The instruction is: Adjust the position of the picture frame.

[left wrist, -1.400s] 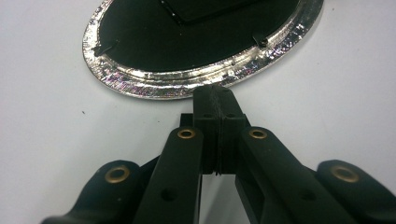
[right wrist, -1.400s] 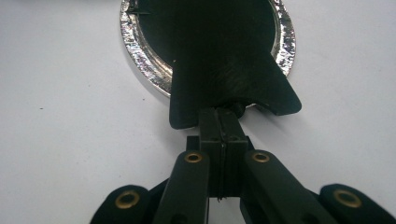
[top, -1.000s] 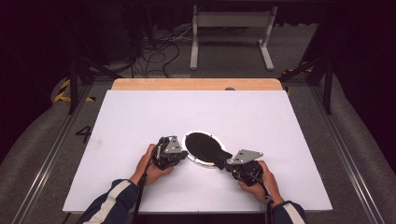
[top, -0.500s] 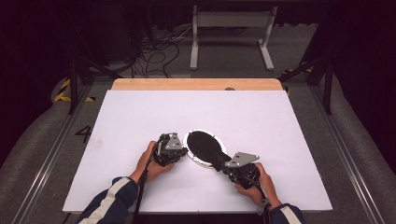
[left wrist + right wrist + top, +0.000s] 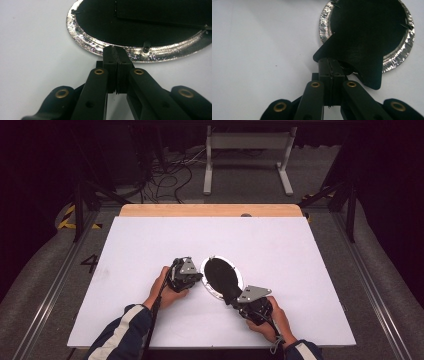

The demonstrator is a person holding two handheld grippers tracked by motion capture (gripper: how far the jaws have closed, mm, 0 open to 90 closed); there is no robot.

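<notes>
White sheeting covered the table (image 5: 150, 245), with dark floor, loose cables and a metal stand beyond its far edge. Near the front middle lay a shiny foil dish (image 5: 212, 285) topped by a black lid (image 5: 222, 277). Whether the lid was still crimped on all round could not be told.

The left gripper (image 5: 115, 53) had its jaws pressed together, and its tip met the dish's bright rim (image 5: 87, 45); from that gripper's camera it was unclear whether foil was actually pinched between the pads or merely touched. The right gripper (image 5: 331, 65) was clamped shut on a black tab of the lid (image 5: 352, 65), which stuck out past the dish's near edge toward the person's right hand (image 5: 272, 317).

Judging by this arrangement, the lid was about to be peeled from the dish. The risks seemed plain: thin foil could buckle or tear under the left tip, the dish could skid across the smooth sheet if the pull ran sideways rather than upward, and the tab could slip free or rip if the lid remained locked under small rim catches (image 5: 146, 46).
</notes>
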